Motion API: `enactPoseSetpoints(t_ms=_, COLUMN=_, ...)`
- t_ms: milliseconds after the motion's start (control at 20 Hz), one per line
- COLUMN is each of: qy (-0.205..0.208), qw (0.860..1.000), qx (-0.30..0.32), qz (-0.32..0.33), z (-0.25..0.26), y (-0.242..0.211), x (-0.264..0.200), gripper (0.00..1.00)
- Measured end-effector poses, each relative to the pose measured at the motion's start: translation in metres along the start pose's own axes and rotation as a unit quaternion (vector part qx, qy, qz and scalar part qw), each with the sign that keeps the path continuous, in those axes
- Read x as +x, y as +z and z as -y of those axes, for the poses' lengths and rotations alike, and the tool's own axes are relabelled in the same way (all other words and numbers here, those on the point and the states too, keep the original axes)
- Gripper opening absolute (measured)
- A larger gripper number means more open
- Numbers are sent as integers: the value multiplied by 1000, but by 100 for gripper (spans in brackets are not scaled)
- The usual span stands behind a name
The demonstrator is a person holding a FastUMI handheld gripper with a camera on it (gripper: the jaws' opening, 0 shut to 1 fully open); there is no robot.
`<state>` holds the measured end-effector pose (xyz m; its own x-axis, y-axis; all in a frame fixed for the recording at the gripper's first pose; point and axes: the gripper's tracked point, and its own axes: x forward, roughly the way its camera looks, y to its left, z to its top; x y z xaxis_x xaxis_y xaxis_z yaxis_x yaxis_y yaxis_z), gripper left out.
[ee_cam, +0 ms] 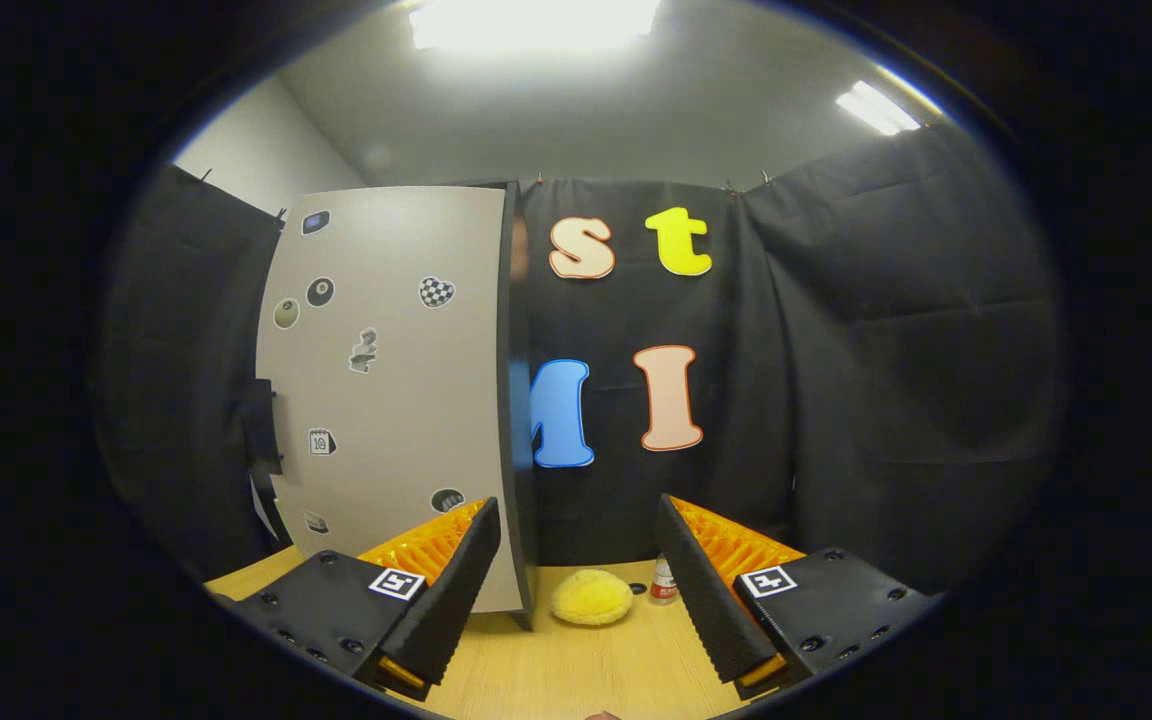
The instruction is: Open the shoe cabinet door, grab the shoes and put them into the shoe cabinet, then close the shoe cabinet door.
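Note:
My gripper (576, 510) is open, with nothing between its fingers. A fluffy yellow shoe (591, 597) lies on the wooden table (576, 670), just ahead of the fingers and between their lines. The shoe cabinet stands to the left: its grey door (396, 400), dotted with stickers, faces me. The door's dark right edge (516, 420) rises just beyond the left finger (446, 580). A black handle (261, 430) sits on the door's far left side. I cannot tell whether the door is shut or swung out. The cabinet's inside is hidden.
A small bottle (663, 582) with a red label stands on the table right beside the shoe, close to the right finger (706, 590). Black cloth walls close the booth behind and to the right. Bare tabletop lies between the fingers.

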<state>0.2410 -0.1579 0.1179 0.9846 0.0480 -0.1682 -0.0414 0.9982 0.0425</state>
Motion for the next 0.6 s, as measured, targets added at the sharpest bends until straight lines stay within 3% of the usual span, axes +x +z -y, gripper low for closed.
enactPoseSetpoints(t_ms=600, qy=-5, qw=1000, qx=6, qz=8, z=28, y=-4, x=-13, gripper=98)
